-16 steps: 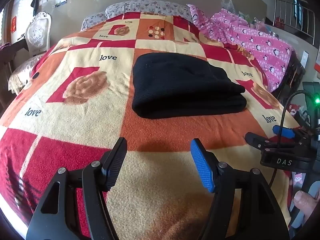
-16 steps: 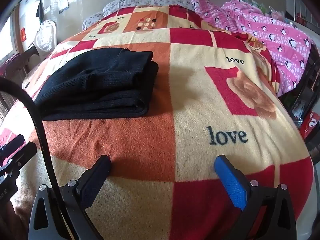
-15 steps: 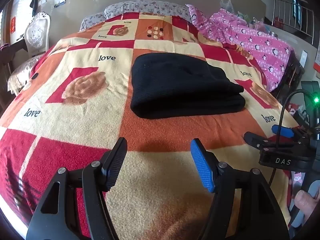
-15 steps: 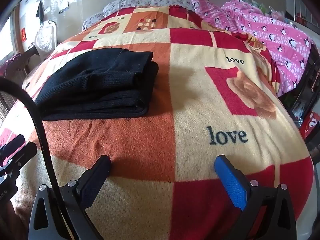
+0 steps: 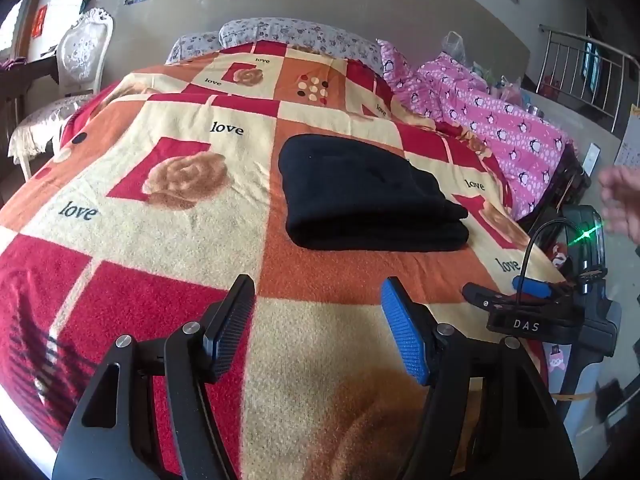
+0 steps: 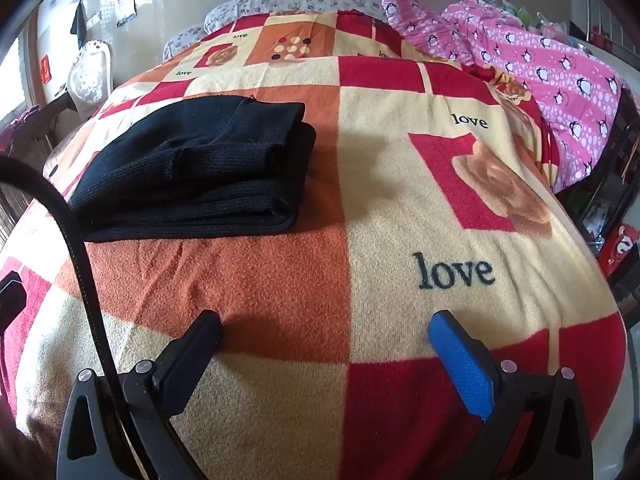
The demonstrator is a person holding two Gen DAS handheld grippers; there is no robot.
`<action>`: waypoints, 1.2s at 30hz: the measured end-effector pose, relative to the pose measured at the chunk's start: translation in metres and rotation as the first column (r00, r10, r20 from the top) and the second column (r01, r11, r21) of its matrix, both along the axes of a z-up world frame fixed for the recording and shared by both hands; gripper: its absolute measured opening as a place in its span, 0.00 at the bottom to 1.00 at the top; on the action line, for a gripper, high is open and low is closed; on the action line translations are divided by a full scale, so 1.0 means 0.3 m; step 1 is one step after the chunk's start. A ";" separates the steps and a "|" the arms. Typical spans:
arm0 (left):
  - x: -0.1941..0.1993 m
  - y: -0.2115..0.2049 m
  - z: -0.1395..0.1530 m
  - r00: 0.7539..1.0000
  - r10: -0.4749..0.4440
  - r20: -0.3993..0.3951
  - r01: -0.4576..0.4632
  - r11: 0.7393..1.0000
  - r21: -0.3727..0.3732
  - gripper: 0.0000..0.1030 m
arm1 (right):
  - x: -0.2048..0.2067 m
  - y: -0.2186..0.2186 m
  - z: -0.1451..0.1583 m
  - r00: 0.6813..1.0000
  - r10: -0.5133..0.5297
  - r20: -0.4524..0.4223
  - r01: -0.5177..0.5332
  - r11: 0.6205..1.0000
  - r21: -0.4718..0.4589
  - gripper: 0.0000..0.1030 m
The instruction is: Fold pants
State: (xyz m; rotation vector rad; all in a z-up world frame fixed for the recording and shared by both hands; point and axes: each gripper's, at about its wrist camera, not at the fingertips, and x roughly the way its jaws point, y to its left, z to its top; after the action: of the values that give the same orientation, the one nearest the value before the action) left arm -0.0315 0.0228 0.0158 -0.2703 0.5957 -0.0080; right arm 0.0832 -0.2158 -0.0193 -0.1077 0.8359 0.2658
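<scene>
The black pants (image 5: 368, 200) lie folded in a thick rectangle on the patterned bed blanket (image 5: 192, 216). They also show in the right wrist view (image 6: 200, 176), up and left of centre. My left gripper (image 5: 318, 312) is open and empty, low over the blanket, well short of the pants. My right gripper (image 6: 326, 332) is open and empty, resting near the bed's front edge, right of the pants. The right gripper also shows at the left wrist view's right side (image 5: 508, 292), and a bare hand (image 5: 622, 204) hovers above it, off the handle.
A pink penguin-print quilt (image 5: 500, 120) is heaped along the bed's right side. Floral pillows (image 5: 280, 36) lie at the head. A white chair (image 5: 82, 52) and a table stand at the far left. A black cable (image 6: 80, 256) crosses the right wrist view's left side.
The left gripper has risen and tilted, so the pants sit lower in its view. A hand has come off the right gripper, which has not moved.
</scene>
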 end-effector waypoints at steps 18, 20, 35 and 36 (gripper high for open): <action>-0.001 -0.077 -0.012 0.994 -0.106 0.011 0.105 0.990 0.098 0.64 | 0.003 0.005 0.000 1.000 -0.002 0.001 0.002 1.000 -0.001 1.00; -0.001 -0.084 -0.012 0.994 -0.105 0.006 0.104 0.989 0.109 0.65 | 0.003 0.007 0.000 1.000 -0.002 0.000 0.002 1.000 -0.001 1.00; -0.006 -0.104 -0.008 0.991 -0.135 0.012 0.133 0.985 0.112 0.64 | 0.001 0.001 0.002 1.000 -0.004 0.001 0.004 1.000 -0.003 1.00; -0.003 -0.102 -0.009 0.990 -0.138 0.009 0.136 0.985 0.109 0.64 | 0.001 0.001 0.001 1.000 -0.005 0.001 0.005 1.000 -0.003 1.00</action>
State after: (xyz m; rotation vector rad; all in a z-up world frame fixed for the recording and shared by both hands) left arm -0.0322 -0.0077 0.0131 -0.1234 0.5956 -0.1101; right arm 0.0834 -0.2154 -0.0189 -0.1083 0.8351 0.2596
